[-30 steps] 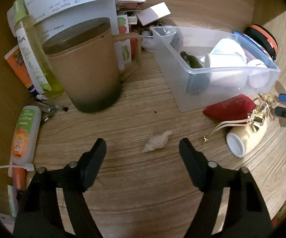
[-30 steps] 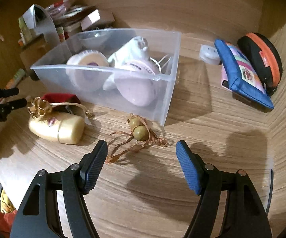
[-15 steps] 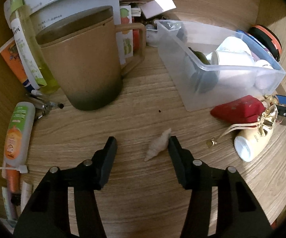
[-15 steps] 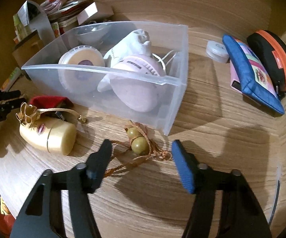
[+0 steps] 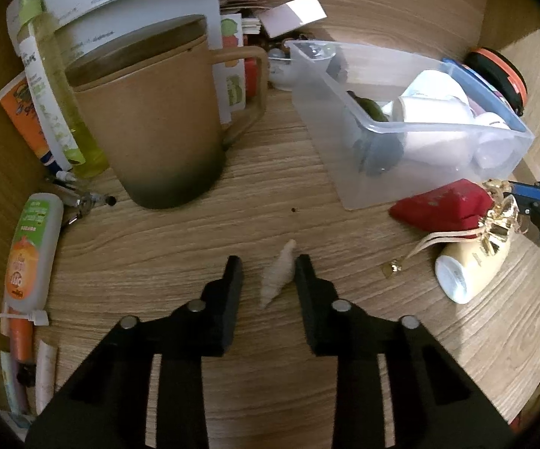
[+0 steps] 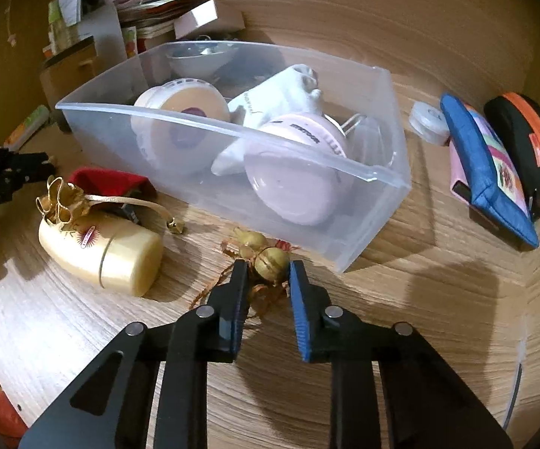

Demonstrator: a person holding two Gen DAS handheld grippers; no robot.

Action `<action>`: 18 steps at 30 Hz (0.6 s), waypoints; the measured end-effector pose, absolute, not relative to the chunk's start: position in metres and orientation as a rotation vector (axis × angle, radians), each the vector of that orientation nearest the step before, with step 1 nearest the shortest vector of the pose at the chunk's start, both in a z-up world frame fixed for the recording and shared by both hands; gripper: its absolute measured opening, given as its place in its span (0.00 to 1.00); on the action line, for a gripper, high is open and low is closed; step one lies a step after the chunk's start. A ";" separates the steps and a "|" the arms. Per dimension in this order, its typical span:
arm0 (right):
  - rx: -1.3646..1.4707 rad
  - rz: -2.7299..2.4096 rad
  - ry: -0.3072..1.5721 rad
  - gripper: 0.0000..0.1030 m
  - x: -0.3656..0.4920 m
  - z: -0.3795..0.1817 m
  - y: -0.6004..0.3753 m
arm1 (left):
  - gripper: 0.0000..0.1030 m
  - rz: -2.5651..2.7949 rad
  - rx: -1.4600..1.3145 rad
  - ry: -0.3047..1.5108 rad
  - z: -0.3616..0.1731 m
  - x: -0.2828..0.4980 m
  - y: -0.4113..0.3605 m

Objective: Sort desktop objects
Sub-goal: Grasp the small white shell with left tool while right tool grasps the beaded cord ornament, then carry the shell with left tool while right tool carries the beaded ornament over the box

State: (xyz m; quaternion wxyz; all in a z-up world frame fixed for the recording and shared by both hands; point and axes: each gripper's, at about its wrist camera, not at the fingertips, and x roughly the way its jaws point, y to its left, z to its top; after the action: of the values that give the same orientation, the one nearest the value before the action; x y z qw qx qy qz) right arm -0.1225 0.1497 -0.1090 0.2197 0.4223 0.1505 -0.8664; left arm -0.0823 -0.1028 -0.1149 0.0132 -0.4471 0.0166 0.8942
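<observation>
A small pale seashell [image 5: 279, 273] lies on the wooden desk between the fingers of my left gripper [image 5: 266, 262]. Its jaws are closing onto the shell: the right pad touches it and only a sliver of desk shows at the left pad. My right gripper [image 6: 268, 263] points down in front of the clear plastic bin [image 6: 214, 127]. Its jaws are closing on an olive bead [image 6: 270, 258] strung on brown cord, and both pads sit against the bead. The bin holds white and pink round jars and a white figure.
A tall tan mug [image 5: 150, 119] stands at the back left beside a yellow-green bottle [image 5: 57, 104] and an orange tube [image 5: 32, 247]. A red pouch [image 5: 442, 205] and a cream bottle [image 6: 101, 254] lie between the grippers. A blue pouch [image 6: 487, 172] and an orange-black case [image 6: 531, 142] lie to the right.
Both grippers' jaws have drawn together from wide open. The left now encloses the shell; the right has moved forward and down onto the bead.
</observation>
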 end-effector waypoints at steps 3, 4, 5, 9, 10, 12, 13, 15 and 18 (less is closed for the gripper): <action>1.172 -2.397 0.402 0.18 -0.121 -0.109 0.149 | 0.18 2.799 -1.401 0.076 -0.115 -0.084 -0.099; 1.174 -2.401 0.396 0.18 -0.120 -0.109 0.150 | 0.18 2.801 -1.402 0.077 -0.115 -0.085 -0.099; 1.176 -2.407 0.391 0.18 -0.120 -0.110 0.150 | 0.18 2.804 -1.403 0.070 -0.115 -0.086 -0.098; 1.179 -2.415 0.360 0.18 -0.118 -0.108 0.154 | 0.18 2.817 -1.400 0.059 -0.113 -0.084 -0.097; 1.174 -2.414 0.360 0.18 -0.117 -0.107 0.157 | 0.18 2.823 -1.393 0.055 -0.112 -0.081 -0.097; 1.160 -2.424 0.353 0.18 -0.113 -0.102 0.163 | 0.18 2.833 -1.368 0.054 -0.107 -0.077 -0.094; 1.155 -2.427 0.346 0.18 -0.112 -0.100 0.164 | 0.18 2.838 -1.358 0.053 -0.104 -0.075 -0.094; 1.139 -2.437 0.320 0.18 -0.108 -0.092 0.168 | 0.18 2.846 -1.327 0.050 -0.096 -0.070 -0.091; 1.112 -2.457 0.276 0.18 -0.101 -0.079 0.178 | 0.18 2.853 -1.274 0.021 -0.081 -0.065 -0.088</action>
State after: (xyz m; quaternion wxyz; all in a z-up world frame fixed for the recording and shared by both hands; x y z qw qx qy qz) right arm -0.1011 0.1780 -0.0789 0.2135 0.4007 0.0996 -0.8854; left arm -0.0650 -0.0876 -0.0807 0.0086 -0.4078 0.0068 0.9130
